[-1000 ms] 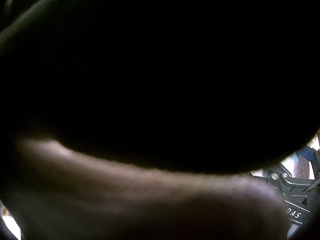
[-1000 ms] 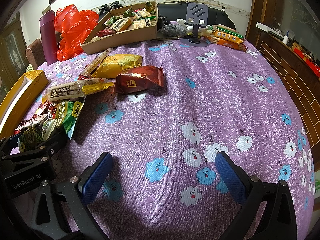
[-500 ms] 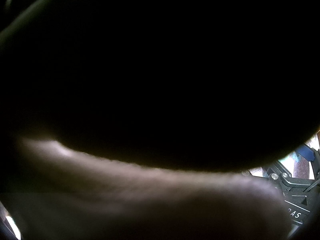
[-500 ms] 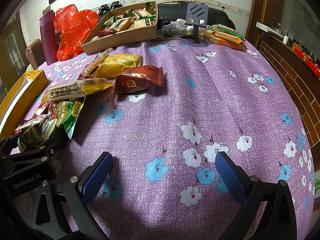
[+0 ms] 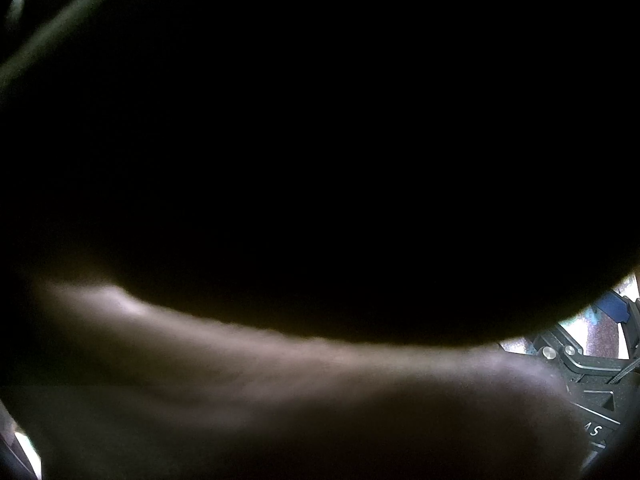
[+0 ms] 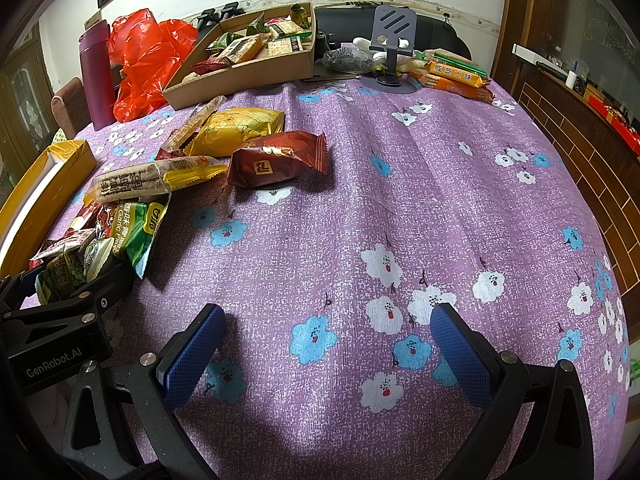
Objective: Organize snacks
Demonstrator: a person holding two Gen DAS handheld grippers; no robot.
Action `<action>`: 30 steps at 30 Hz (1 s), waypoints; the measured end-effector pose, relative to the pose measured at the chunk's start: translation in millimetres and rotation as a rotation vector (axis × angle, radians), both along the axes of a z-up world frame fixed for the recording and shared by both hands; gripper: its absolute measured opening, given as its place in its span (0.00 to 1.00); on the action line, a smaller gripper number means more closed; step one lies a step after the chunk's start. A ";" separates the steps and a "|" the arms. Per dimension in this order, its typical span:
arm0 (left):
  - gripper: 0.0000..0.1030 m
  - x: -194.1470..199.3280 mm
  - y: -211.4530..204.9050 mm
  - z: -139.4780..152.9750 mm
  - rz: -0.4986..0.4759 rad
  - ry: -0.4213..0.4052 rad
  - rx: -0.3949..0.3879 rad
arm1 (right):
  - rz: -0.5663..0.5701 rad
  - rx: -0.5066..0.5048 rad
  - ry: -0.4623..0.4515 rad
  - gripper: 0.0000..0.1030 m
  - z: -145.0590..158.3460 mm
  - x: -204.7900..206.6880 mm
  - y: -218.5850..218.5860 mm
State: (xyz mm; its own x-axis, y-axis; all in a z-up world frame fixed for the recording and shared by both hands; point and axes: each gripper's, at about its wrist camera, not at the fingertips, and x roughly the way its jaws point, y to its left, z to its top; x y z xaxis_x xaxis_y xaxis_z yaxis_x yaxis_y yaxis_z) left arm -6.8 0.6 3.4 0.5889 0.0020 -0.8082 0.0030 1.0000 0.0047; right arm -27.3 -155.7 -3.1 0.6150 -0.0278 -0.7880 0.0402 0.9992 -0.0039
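Observation:
My right gripper (image 6: 326, 344) is open and empty, low over the purple flowered tablecloth (image 6: 440, 208). Loose snacks lie ahead to the left: a dark red packet (image 6: 276, 160), a yellow packet (image 6: 240, 126), a long cracker pack (image 6: 152, 178) and green garlic packets (image 6: 136, 228). A cardboard tray (image 6: 248, 60) at the back holds several sorted snacks. The left gripper's black body (image 6: 52, 336) rests at the left edge by the green packets. The left wrist view is almost wholly blocked by a dark close object and an arm (image 5: 280, 380); only a blue pad (image 5: 614, 308) shows.
A yellow box (image 6: 36, 188) lies at the far left. A maroon flask (image 6: 98, 76) and a red plastic bag (image 6: 144, 56) stand at the back left. A grey phone stand (image 6: 390, 44) and orange biscuit packs (image 6: 456, 76) sit at the back right.

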 end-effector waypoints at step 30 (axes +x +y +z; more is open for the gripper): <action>1.00 -0.8 0.1 0.8 0.000 -0.002 -0.001 | 0.000 0.000 0.000 1.00 0.0 0.0 0.0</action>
